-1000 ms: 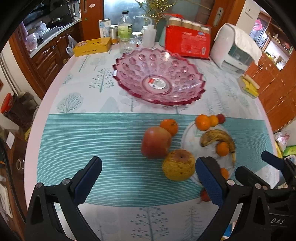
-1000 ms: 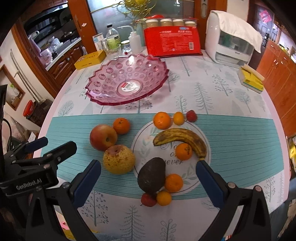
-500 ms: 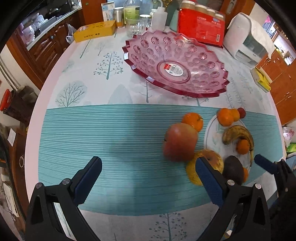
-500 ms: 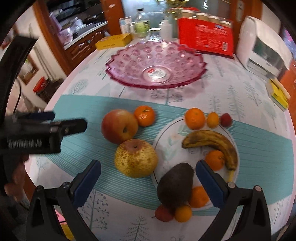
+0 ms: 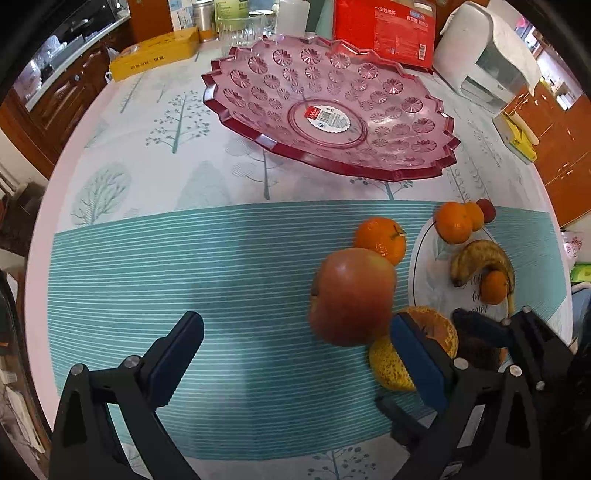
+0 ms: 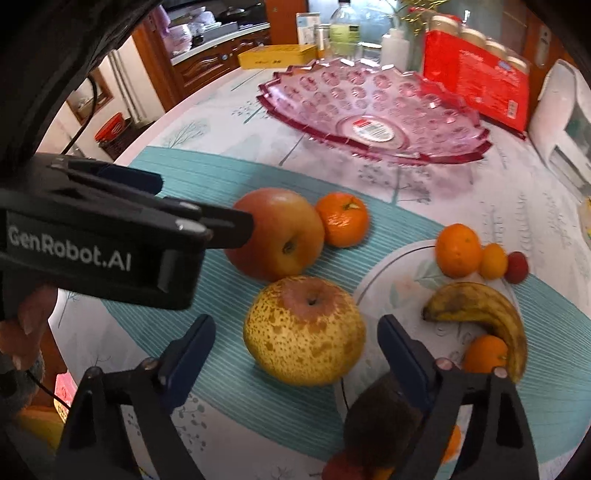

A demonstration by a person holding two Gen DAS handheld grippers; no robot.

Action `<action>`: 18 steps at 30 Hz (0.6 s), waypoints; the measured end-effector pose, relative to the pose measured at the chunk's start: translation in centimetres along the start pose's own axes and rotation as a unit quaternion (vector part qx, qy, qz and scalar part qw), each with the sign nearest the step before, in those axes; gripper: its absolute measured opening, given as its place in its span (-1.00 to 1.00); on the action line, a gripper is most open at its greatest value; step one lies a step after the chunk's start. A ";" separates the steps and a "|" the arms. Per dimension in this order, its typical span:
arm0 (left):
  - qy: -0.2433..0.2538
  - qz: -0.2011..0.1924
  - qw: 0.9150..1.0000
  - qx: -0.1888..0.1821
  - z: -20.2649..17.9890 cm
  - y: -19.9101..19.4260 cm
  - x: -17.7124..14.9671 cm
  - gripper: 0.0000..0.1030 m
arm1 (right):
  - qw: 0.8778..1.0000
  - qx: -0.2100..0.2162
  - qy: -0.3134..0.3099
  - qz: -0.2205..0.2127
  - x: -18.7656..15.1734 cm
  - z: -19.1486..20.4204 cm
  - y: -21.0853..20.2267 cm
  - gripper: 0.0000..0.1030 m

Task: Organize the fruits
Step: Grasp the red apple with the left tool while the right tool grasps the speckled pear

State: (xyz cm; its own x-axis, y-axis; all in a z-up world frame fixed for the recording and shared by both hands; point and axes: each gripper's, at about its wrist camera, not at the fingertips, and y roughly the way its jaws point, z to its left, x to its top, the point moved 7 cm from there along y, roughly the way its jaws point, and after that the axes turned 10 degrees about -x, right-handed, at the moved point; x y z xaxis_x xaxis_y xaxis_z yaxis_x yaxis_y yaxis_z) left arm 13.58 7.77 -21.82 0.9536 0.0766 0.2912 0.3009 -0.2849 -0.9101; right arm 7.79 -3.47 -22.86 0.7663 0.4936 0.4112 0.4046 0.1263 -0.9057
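A pink glass bowl (image 5: 332, 110) stands empty at the back of the table; it also shows in the right wrist view (image 6: 373, 110). A red apple (image 5: 351, 295) (image 6: 275, 232), a tangerine (image 5: 380, 240) (image 6: 341, 219) and a yellow speckled pear (image 5: 395, 362) (image 6: 304, 330) lie on the teal cloth. A banana (image 6: 480, 314), several small oranges and a dark avocado (image 6: 384, 417) lie on a round white plate (image 6: 399, 288). My left gripper (image 5: 295, 358) is open, just left of the apple. My right gripper (image 6: 297, 356) is open, its fingers on either side of the pear.
A red package (image 5: 384, 29), a white appliance (image 5: 487, 55), a yellow box (image 5: 155, 55), bottles and a glass stand behind the bowl. A yellow-green item (image 5: 517, 133) lies at the right edge. Wooden cabinets surround the round table.
Both grippers have moved forward and down toward the fruit. The right one has closed in around the pear; the left one has drawn up beside the apple. No fruit has moved.
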 end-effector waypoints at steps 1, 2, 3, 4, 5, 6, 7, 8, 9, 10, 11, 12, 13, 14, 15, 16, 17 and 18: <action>-0.002 0.002 1.000 -0.002 0.1 0.3 0.1 0.95 | 1.000 -0.002 -0.002 0.000 0.0 0.1 0.2 0.64; -0.004 0.002 1.000 -0.002 0.1 0.4 0.1 0.95 | 1.000 -0.005 -0.004 -0.003 -0.1 0.1 0.3 0.61; -0.005 0.003 1.000 -0.004 0.1 0.6 0.2 0.95 | 1.000 -0.007 -0.008 -0.007 -0.1 0.1 0.4 0.60; -0.006 0.003 1.000 -0.006 0.1 0.8 0.3 0.95 | 1.000 -0.010 -0.010 -0.009 -0.1 0.1 0.5 0.54; -0.005 0.004 1.000 -0.007 0.0 1.0 0.3 0.95 | 1.000 -0.014 -0.012 -0.010 -0.2 0.0 0.6 0.48; -0.005 0.006 1.000 -0.008 -0.1 1.2 0.4 0.95 | 1.000 -0.012 -0.015 -0.011 -0.3 0.0 0.7 0.48; -0.004 0.007 1.000 -0.009 -0.1 1.3 0.4 0.95 | 1.000 -0.009 -0.016 -0.013 -0.3 0.0 0.7 0.48; -0.002 0.007 1.000 -0.011 -0.3 1.5 0.5 0.95 | 1.000 -0.007 -0.017 -0.013 -0.3 -0.1 0.8 0.48; -0.001 0.008 1.000 -0.012 -0.4 1.7 0.5 0.95 | 1.000 -0.006 -0.017 -0.014 -0.3 -0.1 0.8 0.48; -0.001 0.008 1.000 -0.013 -0.5 1.9 0.6 0.95 | 1.000 -0.005 -0.017 -0.014 -0.3 -0.1 0.8 0.48; 0.000 0.009 1.000 -0.013 -0.7 2.1 0.6 0.95 | 1.000 -0.005 -0.017 -0.015 -0.3 -0.1 0.8 0.48; 0.000 0.010 1.000 -0.014 -0.8 2.4 0.7 0.95 | 1.000 -0.005 -0.018 -0.015 -0.3 -0.1 0.8 0.48; 0.001 0.012 1.000 -0.016 -0.9 2.6 0.8 0.93 | 1.000 -0.004 -0.018 -0.015 -0.3 -0.1 0.8 0.48; 0.001 0.014 1.000 -0.018 -1.1 3.0 0.8 0.87 | 1.000 -0.004 -0.017 -0.015 -0.3 -0.1 0.9 0.48; 0.001 0.017 1.000 -0.020 -1.1 3.3 0.7 0.79 | 1.000 -0.003 -0.017 -0.014 -0.3 -0.1 0.9 0.48; 0.001 0.021 1.000 -0.023 -1.2 3.6 0.7 0.75 | 1.000 -0.002 -0.017 -0.013 -0.3 -0.1 1.0 0.49; -0.002 0.027 0.999 -0.026 -1.3 4.0 0.6 0.67 | 1.000 -0.002 -0.018 -0.012 -0.2 -0.1 1.1 0.49; -0.004 0.031 0.999 -0.028 -1.3 4.3 0.5 0.56 | 1.000 -0.004 -0.020 -0.011 -0.2 0.0 1.2 0.49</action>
State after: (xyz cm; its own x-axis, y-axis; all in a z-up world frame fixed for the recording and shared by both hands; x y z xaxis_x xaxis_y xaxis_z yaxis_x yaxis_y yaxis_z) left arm 15.34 5.33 -25.20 0.9704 0.0641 0.2326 0.2403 -0.3429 -0.9081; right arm 8.14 -3.47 -24.06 0.7361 0.5252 0.4269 0.4255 0.1314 -0.8954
